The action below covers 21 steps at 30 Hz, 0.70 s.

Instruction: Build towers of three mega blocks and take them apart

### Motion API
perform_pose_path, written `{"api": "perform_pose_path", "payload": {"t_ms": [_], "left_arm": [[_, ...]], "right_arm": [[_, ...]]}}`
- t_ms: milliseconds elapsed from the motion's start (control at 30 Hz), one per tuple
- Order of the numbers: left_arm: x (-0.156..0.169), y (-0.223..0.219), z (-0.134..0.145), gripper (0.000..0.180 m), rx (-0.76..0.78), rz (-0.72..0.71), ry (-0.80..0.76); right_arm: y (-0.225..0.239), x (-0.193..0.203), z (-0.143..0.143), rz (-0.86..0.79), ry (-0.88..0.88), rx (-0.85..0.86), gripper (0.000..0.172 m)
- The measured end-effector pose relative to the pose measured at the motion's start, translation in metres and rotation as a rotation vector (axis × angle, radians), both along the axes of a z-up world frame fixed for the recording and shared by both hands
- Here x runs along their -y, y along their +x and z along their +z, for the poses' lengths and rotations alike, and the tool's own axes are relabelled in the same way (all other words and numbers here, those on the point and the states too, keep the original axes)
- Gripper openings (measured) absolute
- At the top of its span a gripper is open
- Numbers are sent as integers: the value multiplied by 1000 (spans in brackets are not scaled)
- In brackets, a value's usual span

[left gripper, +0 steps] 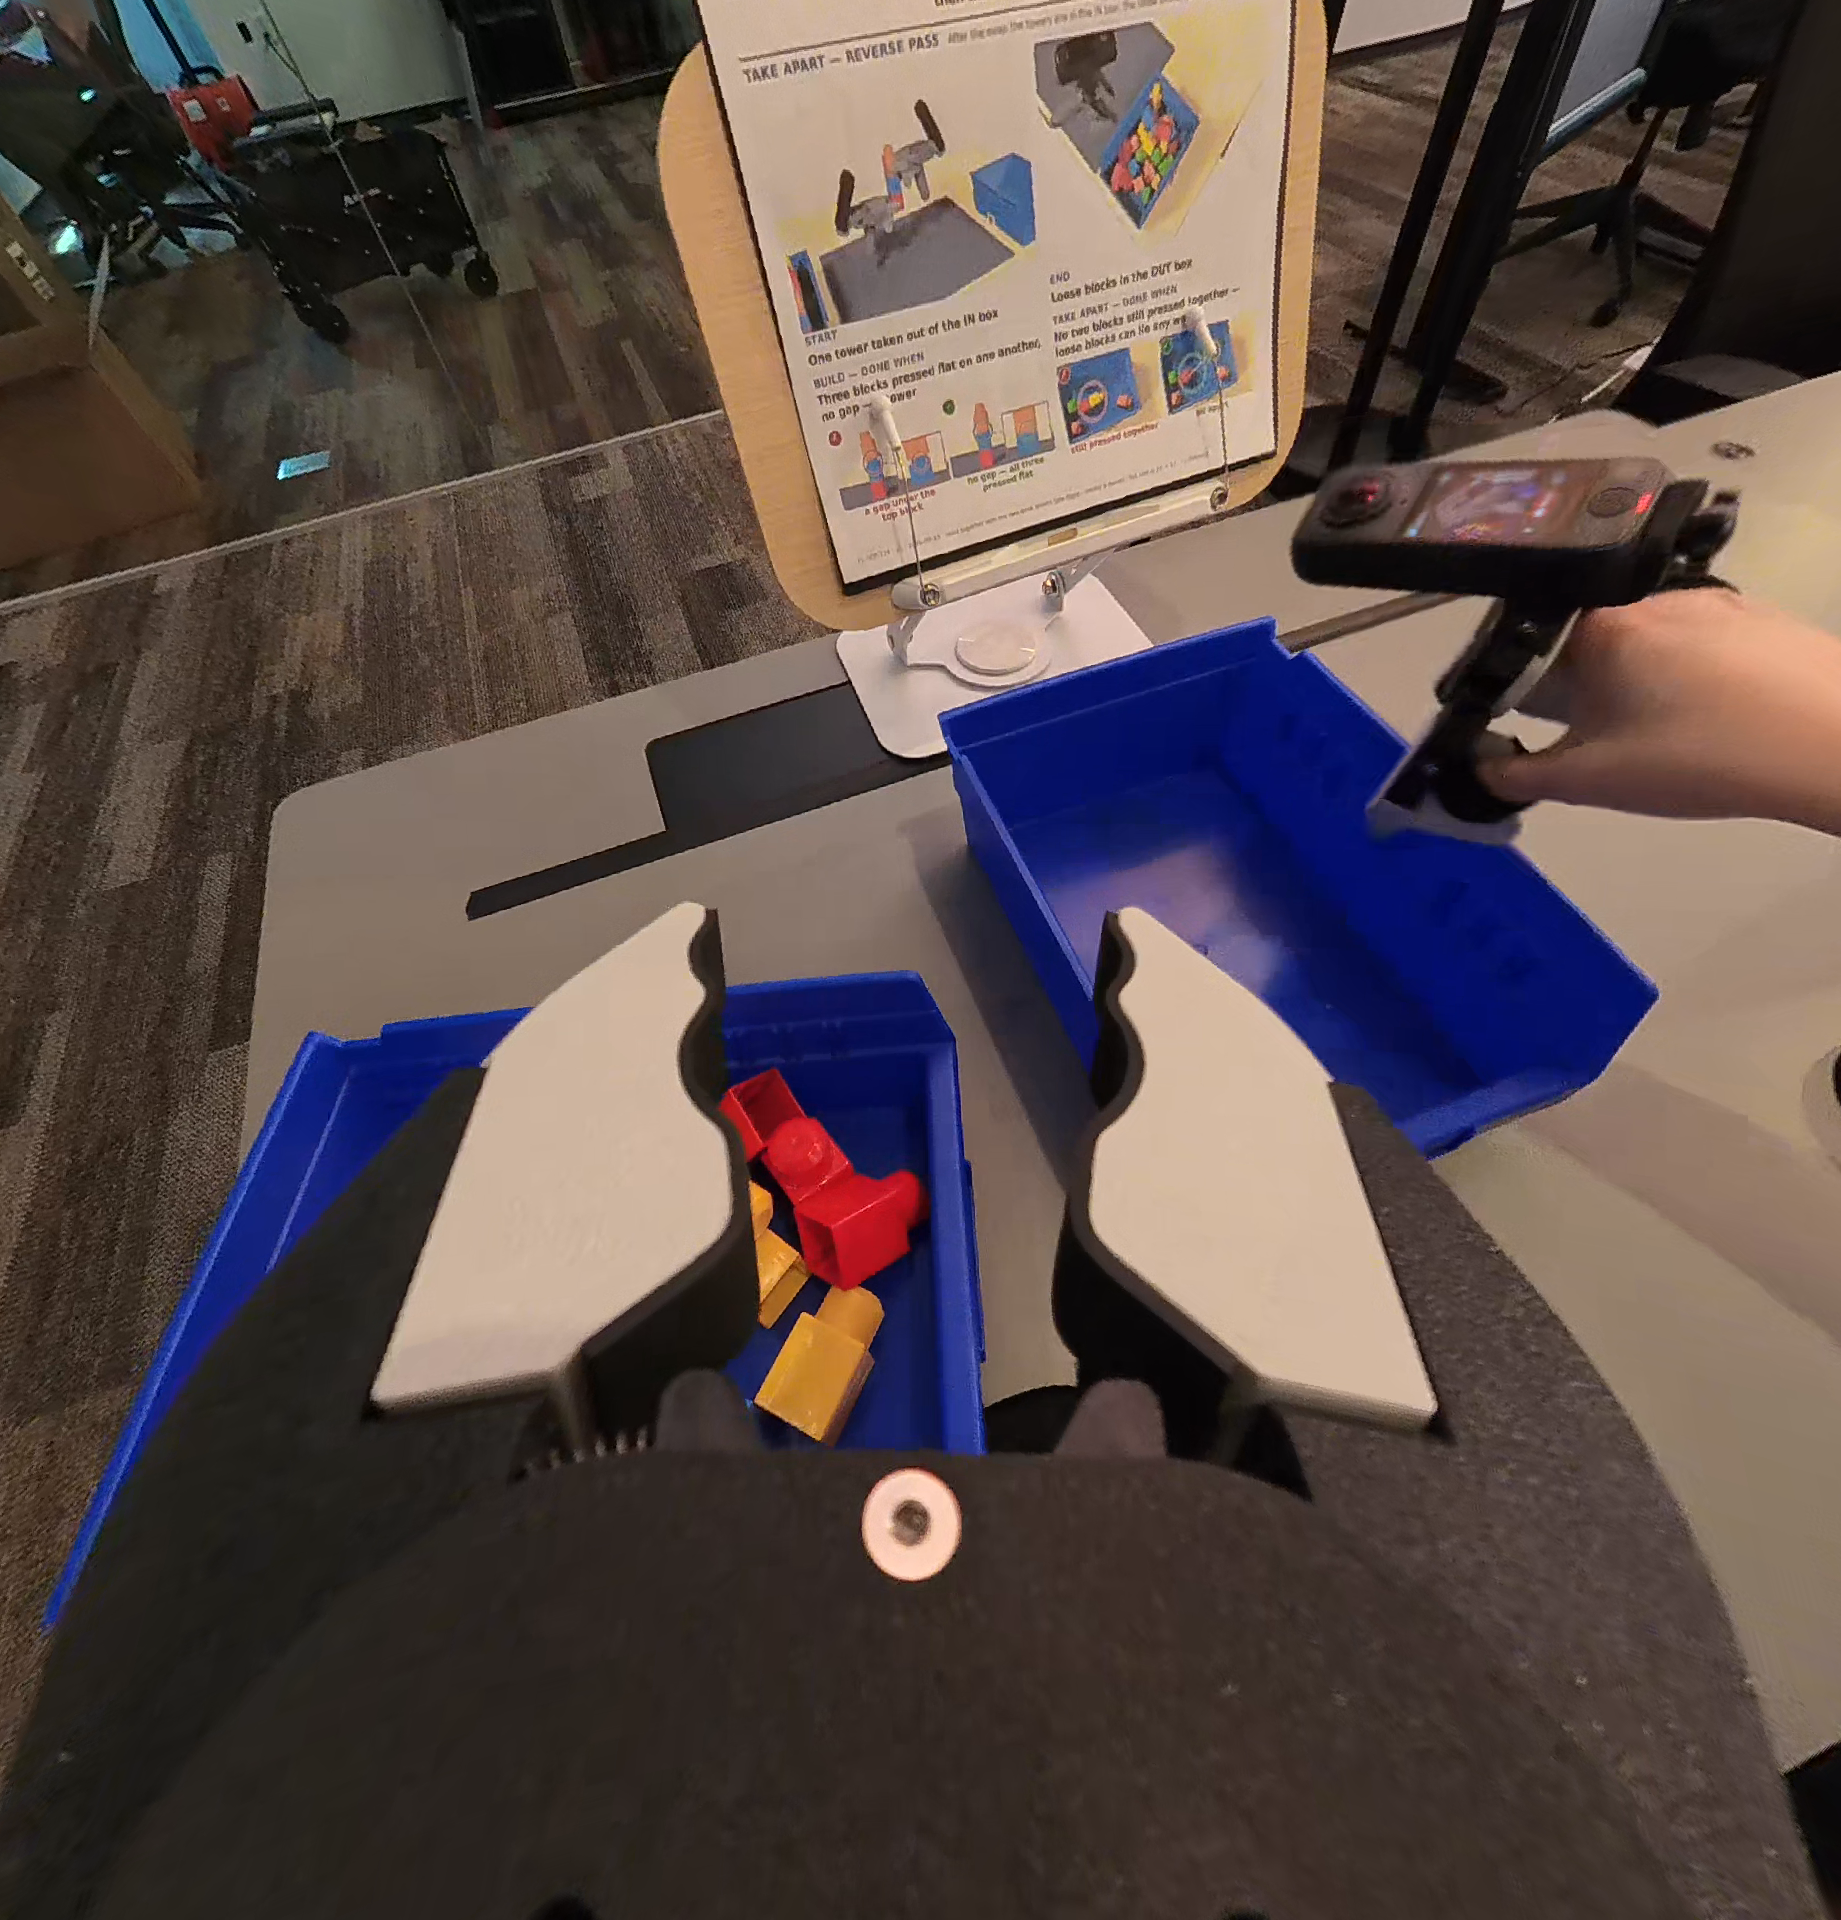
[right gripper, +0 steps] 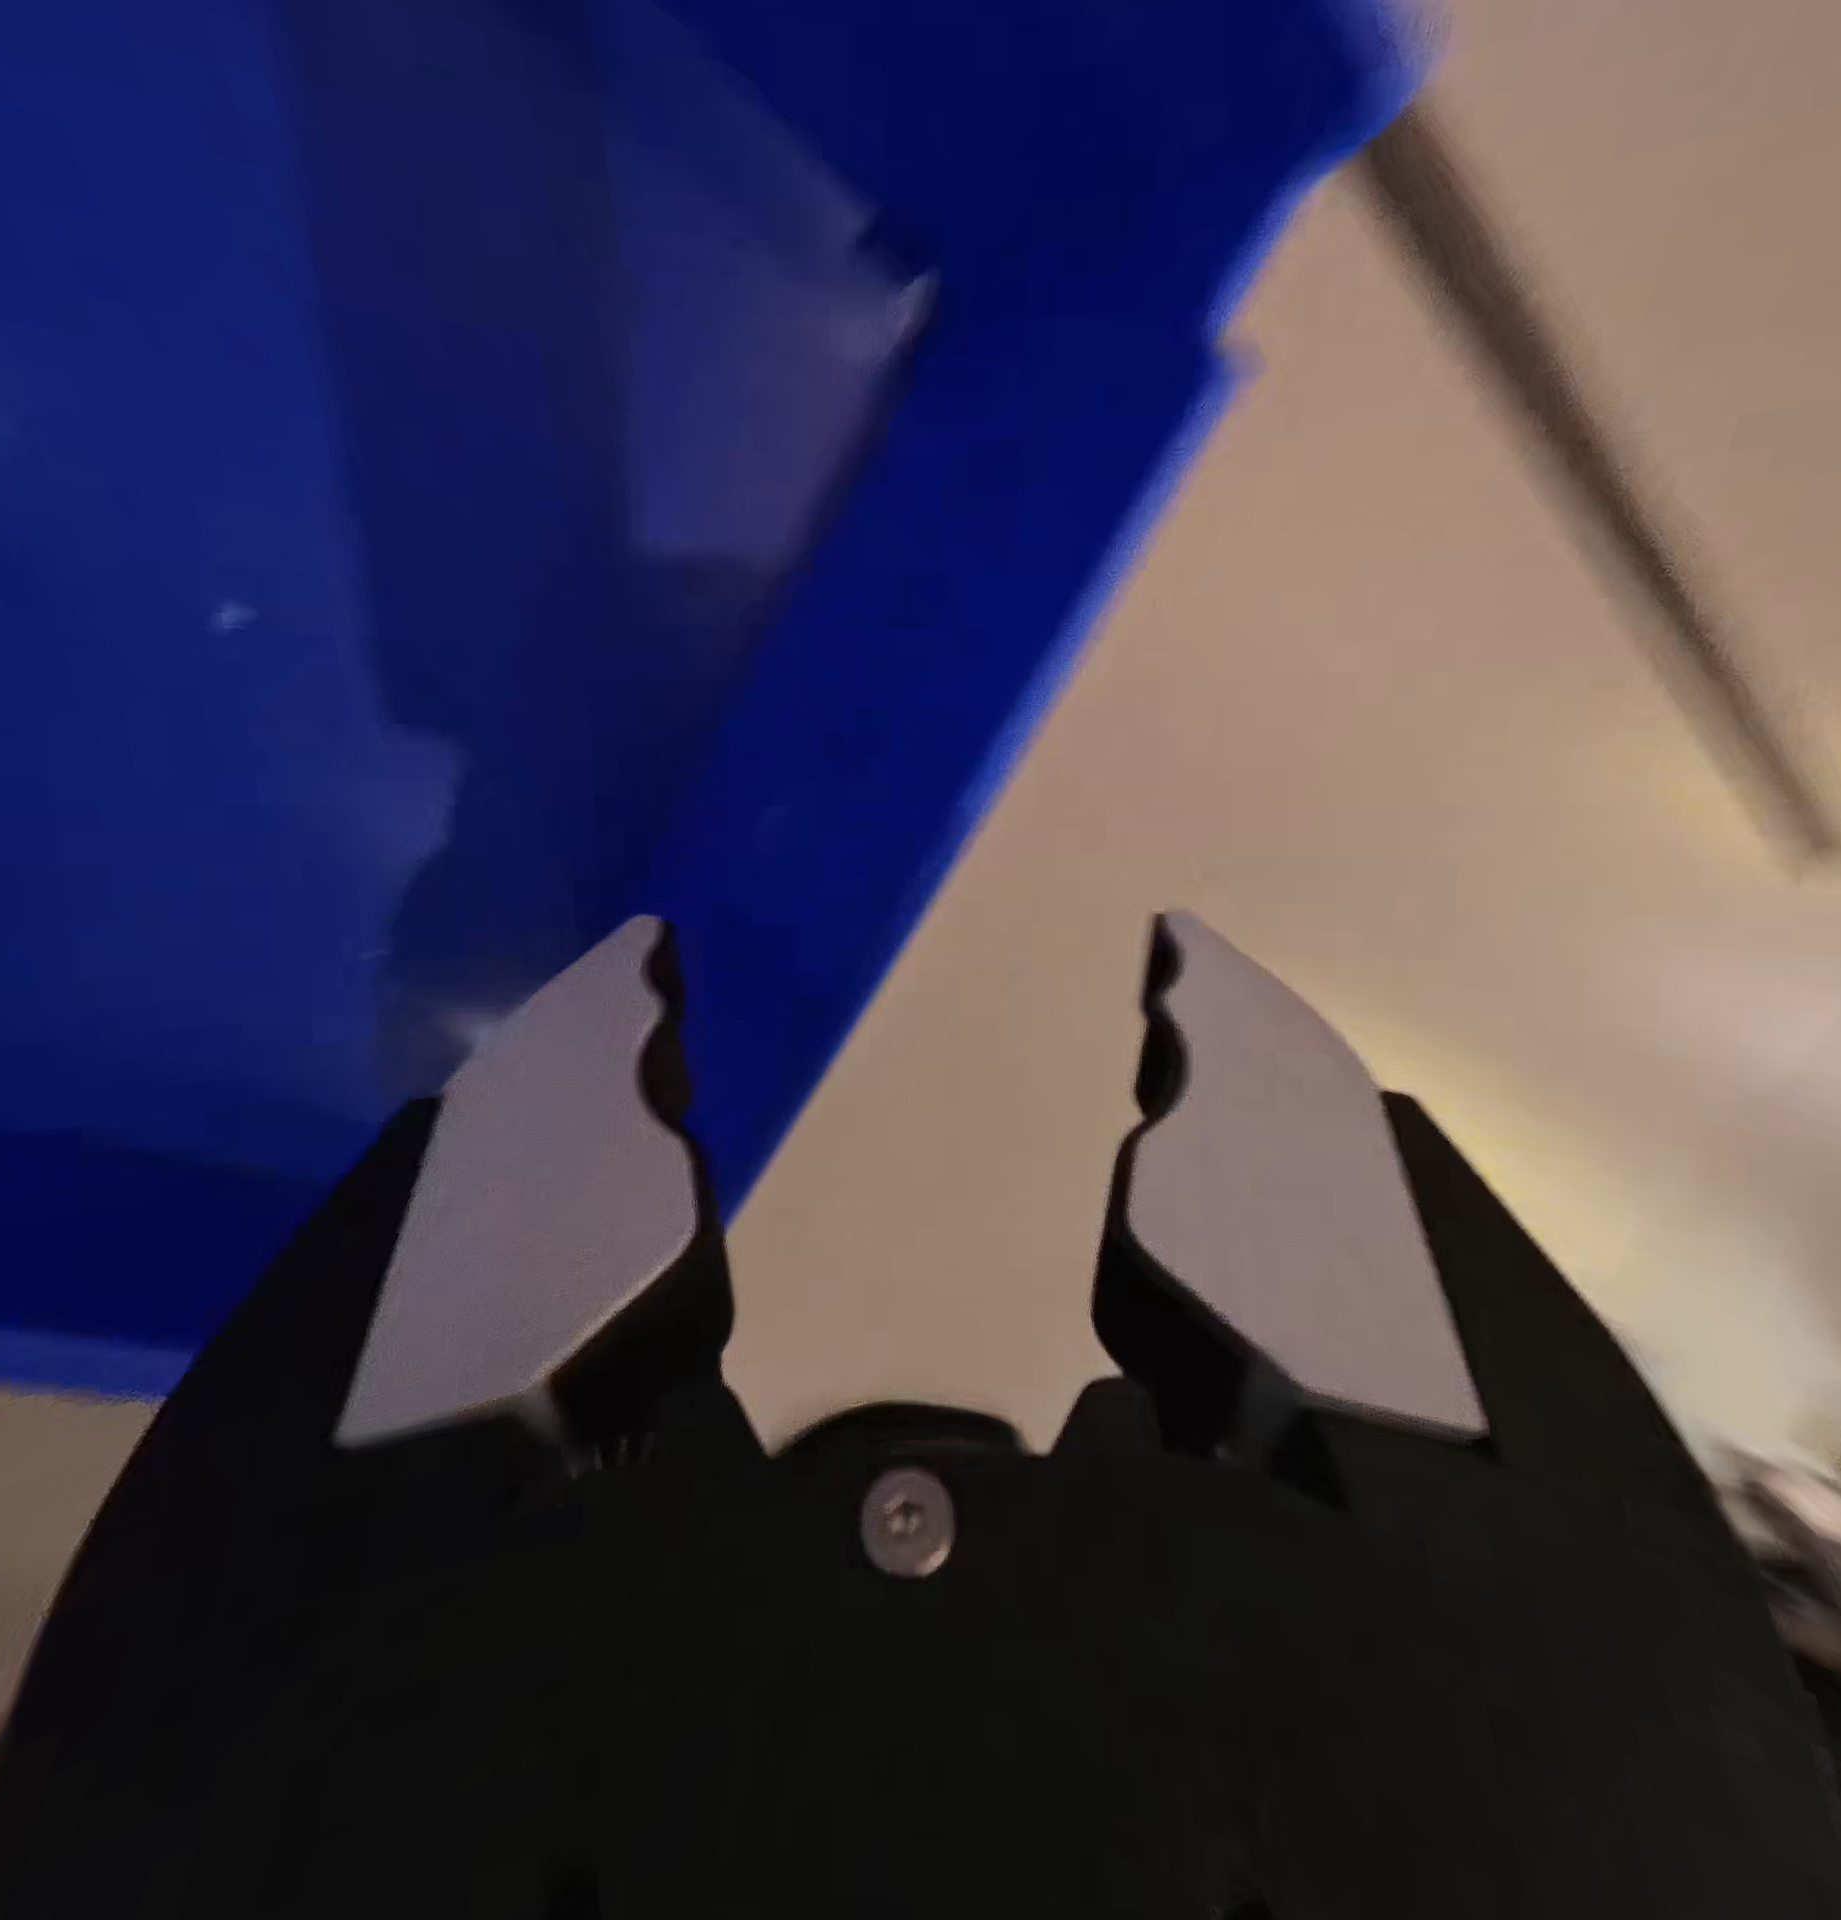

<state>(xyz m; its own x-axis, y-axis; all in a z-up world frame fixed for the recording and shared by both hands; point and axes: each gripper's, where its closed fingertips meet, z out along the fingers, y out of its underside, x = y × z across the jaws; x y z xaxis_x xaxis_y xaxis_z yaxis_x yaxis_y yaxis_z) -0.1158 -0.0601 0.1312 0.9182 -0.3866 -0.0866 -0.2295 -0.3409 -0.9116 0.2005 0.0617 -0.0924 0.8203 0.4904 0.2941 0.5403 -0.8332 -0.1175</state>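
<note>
Judging by the layout, this is a moment between picks: both grippers carry nothing and no tower stands anywhere in view. The left gripper (left gripper: pixel 911 925) hangs above the near bin (left gripper: pixel 952 1226), close to the desk's (left gripper: pixel 604 862) left edge, its fingers (left gripper: pixel 583 1122) spread wide with only air between them. The right gripper (right gripper: pixel 911 925) is over the side wall of the far bin (left gripper: pixel 1311 717), fingers likewise wide apart and bare; its view is blurred, but nothing sits between them. The loose blocks lie in the near bin: two red blocks (left gripper: pixel 854 1226) can be counted and about two yellow blocks (left gripper: pixel 817 1371), though a finger hides part of the pile. There are two blue bins, the far one showing no blocks. The next move likely calls for lowering the left gripper onto one block and closing squarely on its sides.
</note>
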Motion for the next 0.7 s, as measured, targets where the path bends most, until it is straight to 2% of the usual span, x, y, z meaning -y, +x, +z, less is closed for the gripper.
{"api": "perform_pose_path", "payload": {"t_ms": [33, 100, 167, 267, 400, 600, 700], "left_arm": [[-1, 1, -2, 69, -11, 0, -7], [-3, 4, -6, 69, -35, 2, -23], [-5, 8, -10, 69, -61, 2, -38], [-7, 18, -16, 69, -113, -12, -61], [-9, 40, -7, 64, -122, -68, -7], [-6, 62, -15, 66, -182, -132, -28], [-8, 69, -16, 67, -193, -156, -26]], "right_arm": [[-7, 14, -15, -18, -101, -116, 75], [-19, 38, -34, -31, -306, -285, 38], [-10, 28, -31, -132, -304, -388, 11], [24, 15, -31, -175, -296, -443, 8], [103, 11, -31, -232, -242, -389, 8], [229, 33, -33, -457, -232, -413, 7], [275, 46, -33, -560, -210, -464, 7]]}}
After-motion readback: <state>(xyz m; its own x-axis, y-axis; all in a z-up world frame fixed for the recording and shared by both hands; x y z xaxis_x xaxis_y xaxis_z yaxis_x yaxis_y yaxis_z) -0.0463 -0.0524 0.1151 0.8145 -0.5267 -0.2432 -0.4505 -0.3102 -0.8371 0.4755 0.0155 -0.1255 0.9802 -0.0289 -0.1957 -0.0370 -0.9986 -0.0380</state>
